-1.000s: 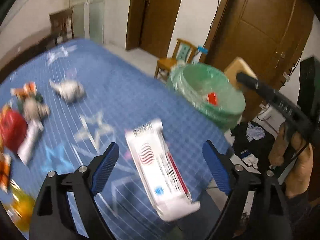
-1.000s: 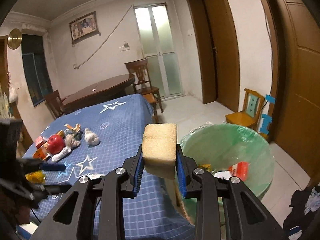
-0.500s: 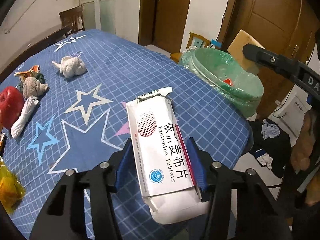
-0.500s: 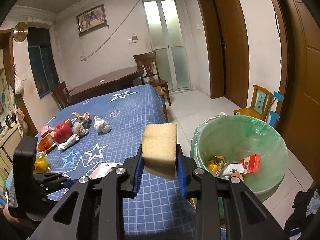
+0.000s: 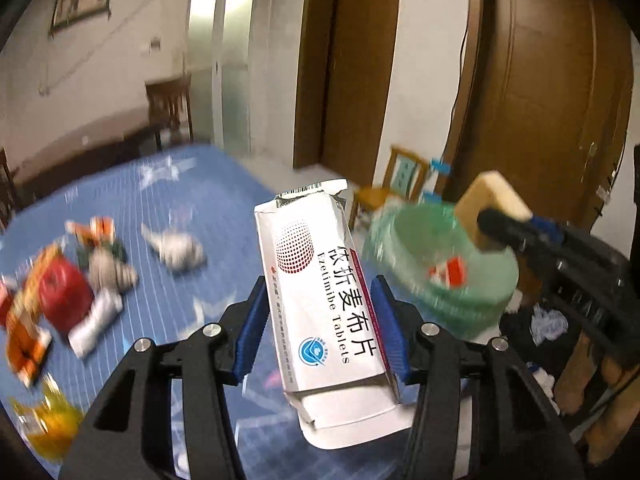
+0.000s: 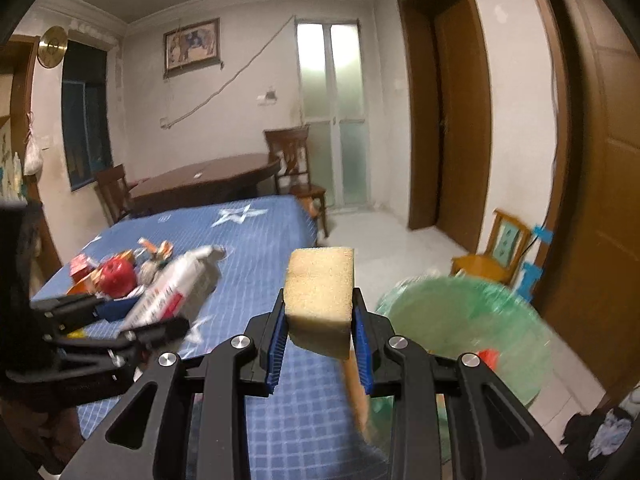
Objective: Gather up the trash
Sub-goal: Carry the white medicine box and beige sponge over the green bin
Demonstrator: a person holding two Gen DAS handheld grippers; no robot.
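Left tongs (image 5: 324,328) clamp white cardboard tablet box (image 5: 320,280), lifted off blue star-print counter (image 5: 208,208); right tongs (image 6: 320,340) pinch yellow sponge block (image 6: 320,296). Both loads carried toward green-lined round bin (image 6: 472,328), ahead-right, likely for dropping.

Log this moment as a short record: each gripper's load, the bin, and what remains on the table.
left gripper: shut on tablet box, lifted off the table
right gripper: shut on sponge
bin: green-lined, beside the table's edge, some trash inside
table: blue star cloth
left on table: red apple, wrappers, crumpled tissues
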